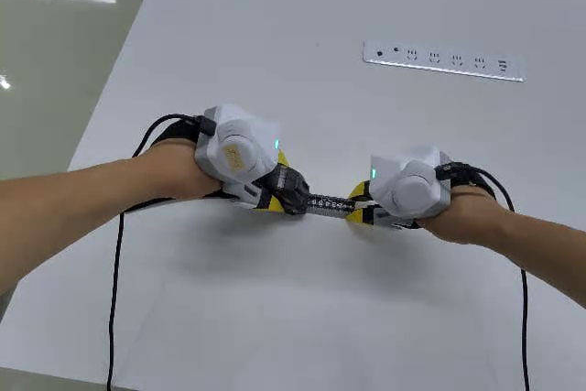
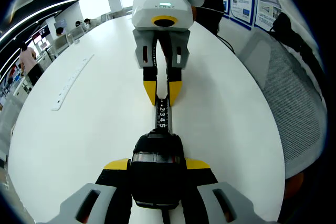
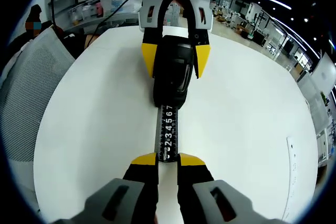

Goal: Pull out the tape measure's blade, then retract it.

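A black tape measure case (image 2: 157, 169) sits between the yellow-tipped jaws of my left gripper (image 2: 157, 165), which is shut on it. The case (image 1: 291, 191) hangs just above the white table in the head view, and it faces me in the right gripper view (image 3: 174, 72). A short length of dark blade (image 3: 168, 134) with white numbers runs out of it. My right gripper (image 3: 167, 159) is shut on the blade's end. The blade (image 1: 330, 205) spans the small gap between my left gripper (image 1: 275, 191) and my right gripper (image 1: 359, 208). The same blade (image 2: 162, 115) points straight ahead in the left gripper view.
A white power strip (image 1: 443, 59) lies flat toward the far side of the white table (image 1: 275, 318). Black cables (image 1: 117, 263) trail from both grippers over the table. A mesh chair (image 2: 294, 98) stands beside the table edge. The floor (image 1: 55, 52) lies to the left.
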`<move>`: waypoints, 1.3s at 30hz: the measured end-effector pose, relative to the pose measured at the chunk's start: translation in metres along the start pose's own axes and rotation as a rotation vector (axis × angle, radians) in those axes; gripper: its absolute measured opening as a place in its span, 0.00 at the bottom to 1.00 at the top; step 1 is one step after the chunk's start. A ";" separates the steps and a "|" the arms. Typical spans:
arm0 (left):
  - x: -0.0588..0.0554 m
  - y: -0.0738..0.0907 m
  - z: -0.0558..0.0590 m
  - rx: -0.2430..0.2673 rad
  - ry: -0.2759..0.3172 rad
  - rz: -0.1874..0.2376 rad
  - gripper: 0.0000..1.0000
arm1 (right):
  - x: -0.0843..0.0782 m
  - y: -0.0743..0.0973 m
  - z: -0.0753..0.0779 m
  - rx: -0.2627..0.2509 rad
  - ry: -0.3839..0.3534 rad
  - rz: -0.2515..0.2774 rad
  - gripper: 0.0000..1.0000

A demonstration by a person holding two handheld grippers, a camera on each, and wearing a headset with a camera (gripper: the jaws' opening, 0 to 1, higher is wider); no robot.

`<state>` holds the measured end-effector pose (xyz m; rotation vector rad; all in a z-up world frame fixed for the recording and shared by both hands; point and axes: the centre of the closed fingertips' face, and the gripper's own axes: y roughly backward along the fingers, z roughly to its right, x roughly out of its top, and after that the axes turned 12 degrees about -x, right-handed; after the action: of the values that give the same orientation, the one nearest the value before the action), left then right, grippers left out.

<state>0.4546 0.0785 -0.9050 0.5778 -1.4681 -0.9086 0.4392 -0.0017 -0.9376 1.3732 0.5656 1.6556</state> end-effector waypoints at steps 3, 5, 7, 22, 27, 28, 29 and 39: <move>0.000 0.000 0.000 0.000 -0.001 -0.001 0.33 | -0.005 0.003 0.001 -0.003 -0.002 -0.010 0.12; -0.001 0.000 -0.001 0.000 0.001 -0.002 0.33 | -0.008 0.005 0.001 -0.005 -0.001 -0.013 0.12; -0.002 0.000 -0.001 0.000 0.001 -0.003 0.33 | -0.012 0.007 0.001 -0.006 -0.003 -0.020 0.12; -0.001 0.001 0.001 -0.004 -0.007 -0.011 0.33 | -0.031 0.017 0.000 -0.016 -0.016 -0.041 0.12; 0.000 0.001 0.001 -0.004 -0.005 -0.008 0.33 | -0.037 0.021 0.001 -0.019 -0.016 -0.049 0.12; 0.000 0.001 0.001 -0.004 -0.005 -0.008 0.33 | -0.038 0.022 0.001 -0.019 -0.018 -0.051 0.12; 0.000 0.001 0.002 -0.005 -0.005 -0.009 0.33 | -0.040 0.022 0.001 -0.019 -0.020 -0.053 0.12; 0.001 0.001 0.003 -0.008 -0.008 -0.009 0.33 | -0.051 0.031 0.002 -0.013 -0.023 -0.059 0.12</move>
<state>0.4522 0.0787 -0.9033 0.5761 -1.4694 -0.9246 0.4306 -0.0609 -0.9400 1.3521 0.5759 1.5916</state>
